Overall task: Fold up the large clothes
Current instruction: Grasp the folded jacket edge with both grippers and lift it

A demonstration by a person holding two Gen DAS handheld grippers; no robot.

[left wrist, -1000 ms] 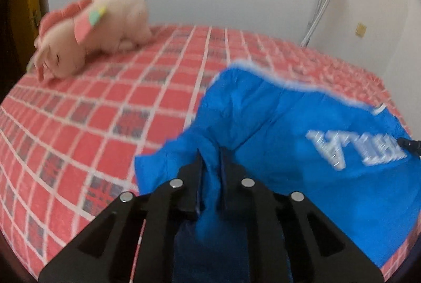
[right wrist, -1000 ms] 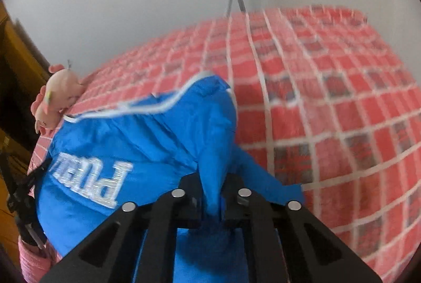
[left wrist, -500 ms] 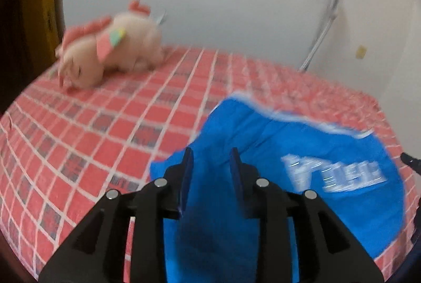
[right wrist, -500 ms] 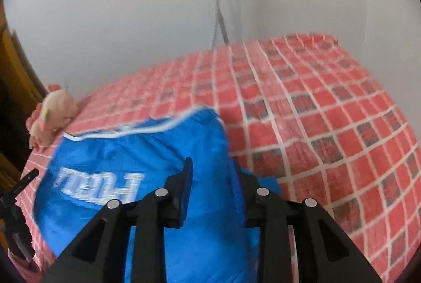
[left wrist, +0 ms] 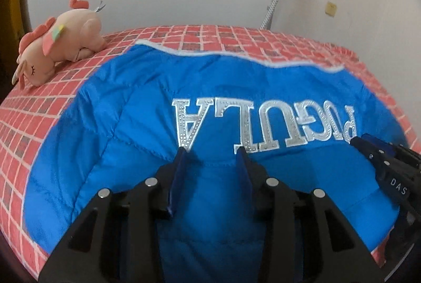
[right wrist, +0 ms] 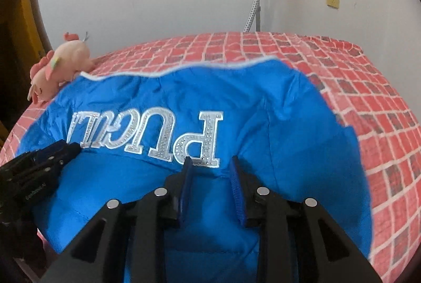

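**Both grippers released above a spread blue jacket**

A blue quilted jacket with silver block lettering (left wrist: pixel 263 122) is shown spread flat on a bed covered by a red checked sheet (left wrist: pixel 34 114); its white-trimmed far edge lies toward the wall, and a pink plush toy (left wrist: pixel 58 38) rests on the sheet just beyond the jacket's far left corner. The left gripper (left wrist: pixel 211 151) is held low over the near part of the jacket, just below the lettering, its fingers parted and nothing held between them. The right gripper (right wrist: pixel 209 160) is posed likewise beside it, below the letter P, jaws apart and empty. Both point forward across the jacket toward the wall. The step in hand is judged to be the pause between laying out and folding. A fresh grasp on an edge or sleeve of the jacket is called for next, so that one side can be carried over the lettering.
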